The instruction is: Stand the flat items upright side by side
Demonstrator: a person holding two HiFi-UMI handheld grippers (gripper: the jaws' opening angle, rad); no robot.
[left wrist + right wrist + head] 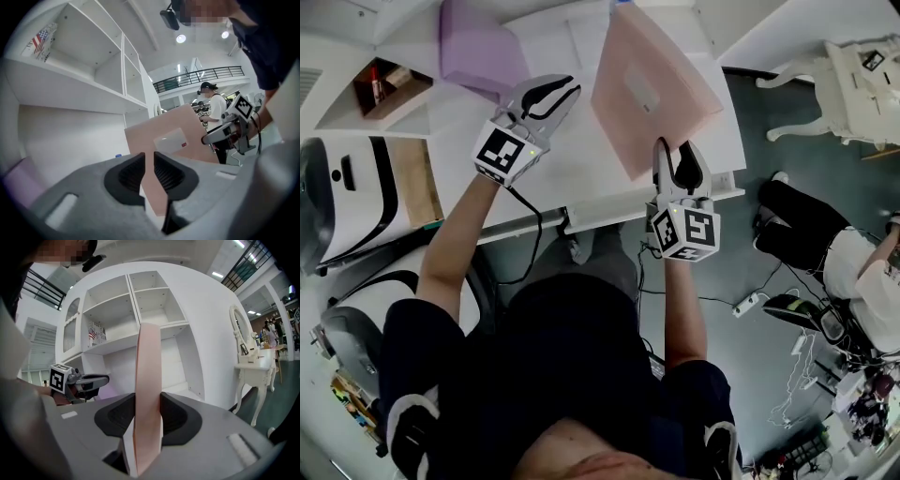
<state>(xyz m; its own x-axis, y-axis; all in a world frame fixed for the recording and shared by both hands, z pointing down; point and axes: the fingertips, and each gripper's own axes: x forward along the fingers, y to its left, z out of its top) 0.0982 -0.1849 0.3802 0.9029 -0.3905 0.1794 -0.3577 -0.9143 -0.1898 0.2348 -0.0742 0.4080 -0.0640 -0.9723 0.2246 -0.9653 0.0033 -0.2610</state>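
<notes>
1. Currently my right gripper [677,161] pinches the pink board [652,84] by its near edge, with the pads pressed on both faces. The board hangs tilted over the desk [572,183]. I cannot tell whether its low corner touches the top.
2. My left gripper [562,94] hovers just beside the board's left edge. Its fingers are nearly together with only a slit between them, pinching nothing that I can see.
3. Risk: I hold one edge only, so the board could swing around the pads and flop flat, or slide out if I tip it fast.
4. Risk: the grip sits at the desk's front edge, so a slip there likely sends the board to the floor.
5. Risk: set that narrow, the left fingers cannot take the board's thickness. A nudge from them might topple it rather than steady it.
6. The purple board [473,47] lies flat at the back left, near the left gripper, and a wide sweep could knock it.
7. Room: the bare top between the two boards is open. The shelves [150,296] close off the back, and a person [825,248] sits well off to the right.
</notes>
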